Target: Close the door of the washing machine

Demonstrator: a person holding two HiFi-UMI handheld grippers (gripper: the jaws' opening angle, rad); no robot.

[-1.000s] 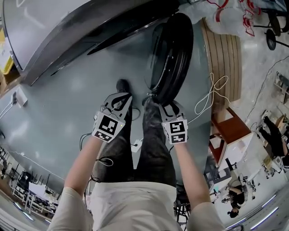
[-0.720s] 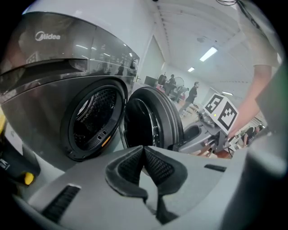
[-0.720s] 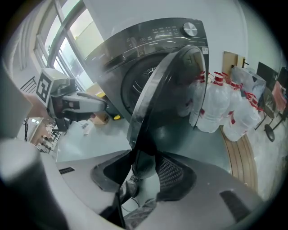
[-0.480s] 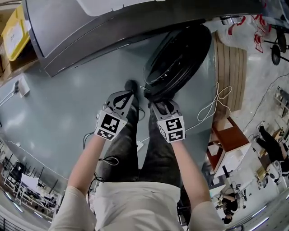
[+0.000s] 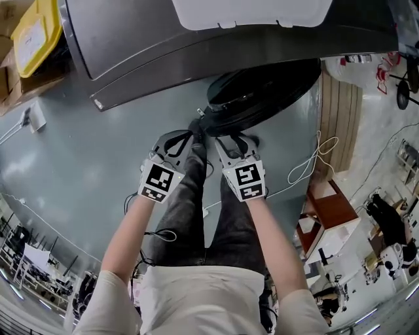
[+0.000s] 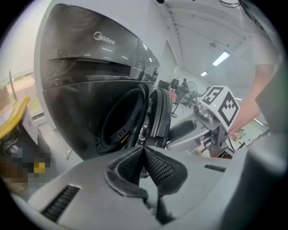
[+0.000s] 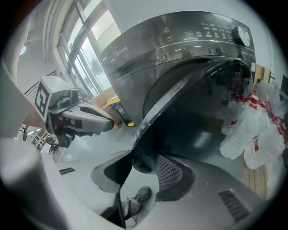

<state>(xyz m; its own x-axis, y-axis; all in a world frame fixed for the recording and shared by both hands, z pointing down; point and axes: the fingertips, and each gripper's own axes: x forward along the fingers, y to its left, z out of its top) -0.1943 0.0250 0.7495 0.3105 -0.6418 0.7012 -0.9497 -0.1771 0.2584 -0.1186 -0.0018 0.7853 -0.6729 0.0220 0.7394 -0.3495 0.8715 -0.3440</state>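
The dark grey washing machine [image 5: 196,46] fills the top of the head view. Its round black door [image 5: 262,95] stands partly open, swung out to the right of the drum opening [image 6: 119,121]. My right gripper [image 5: 226,134] is at the door's free edge. In the right gripper view the door's rim [image 7: 141,159] runs between the jaws of that gripper [image 7: 141,168], which are closing, with a gap showing beside the pads. My left gripper [image 5: 192,134] hovers just left of it, its pads [image 6: 159,166] touching, holding nothing.
A white tub [image 5: 252,13] sits on top of the machine. A yellow bin [image 5: 29,36] stands at its left. Wooden slats [image 5: 337,98], a white cord [image 5: 314,157] and plastic bags [image 7: 256,130] lie to the right of the door. My legs and shoes are below.
The door has swung from standing nearly straight out to lying much nearer the machine's front. Both grippers have moved toward the machine, the right one staying at the door's edge.
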